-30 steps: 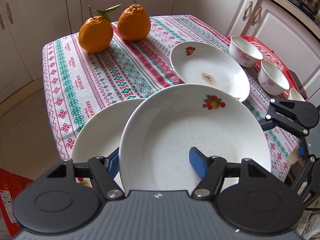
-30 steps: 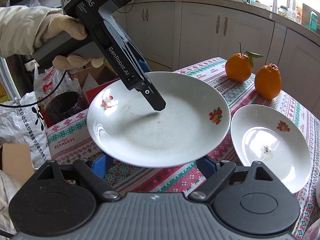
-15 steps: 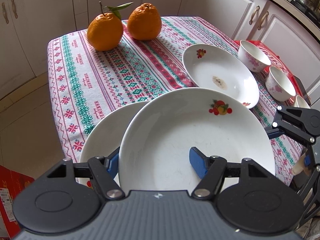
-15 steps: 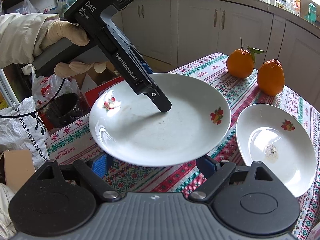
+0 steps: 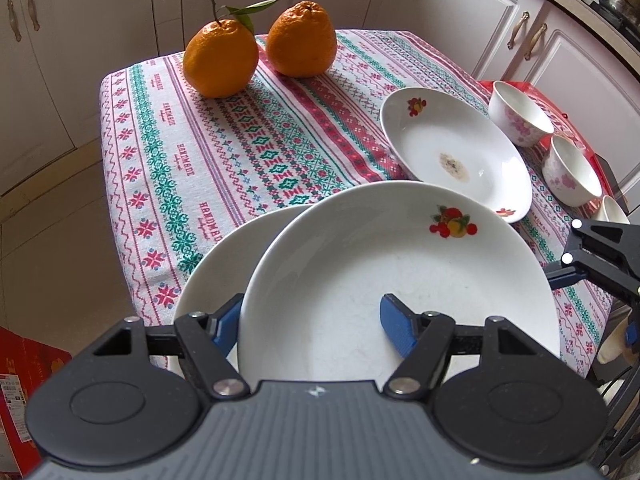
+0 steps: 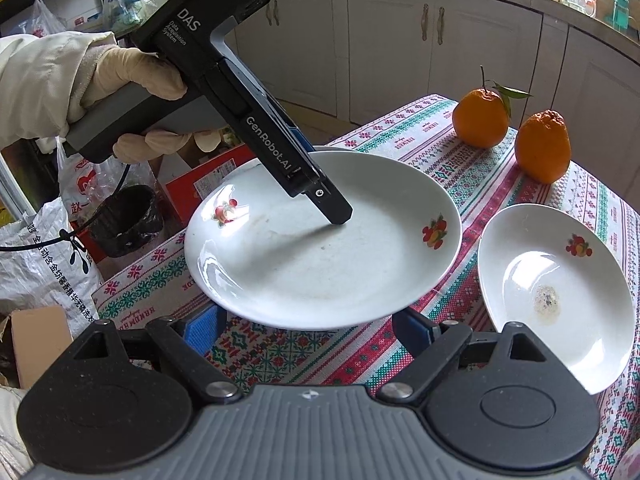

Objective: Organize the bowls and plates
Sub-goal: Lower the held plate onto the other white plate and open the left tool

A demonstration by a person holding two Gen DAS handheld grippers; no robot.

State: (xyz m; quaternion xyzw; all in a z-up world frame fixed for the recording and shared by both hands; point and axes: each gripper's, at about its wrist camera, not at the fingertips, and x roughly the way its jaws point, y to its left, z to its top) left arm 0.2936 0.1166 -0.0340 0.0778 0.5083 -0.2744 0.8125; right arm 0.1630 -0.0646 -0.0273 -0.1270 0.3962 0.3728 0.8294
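Left wrist view: left gripper [image 5: 312, 320] jaws pinch the raised plate [image 5: 400, 272] above a lower plate [image 5: 216, 264] on the counter [image 5: 240, 152]. Right wrist view: right gripper [image 6: 308, 330] jaws spread beneath the raised plate [image 6: 320, 248].

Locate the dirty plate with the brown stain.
The stained plate lies on the tablecloth, right of centre in the left wrist view, beside two floral bowls and beyond the held plate.
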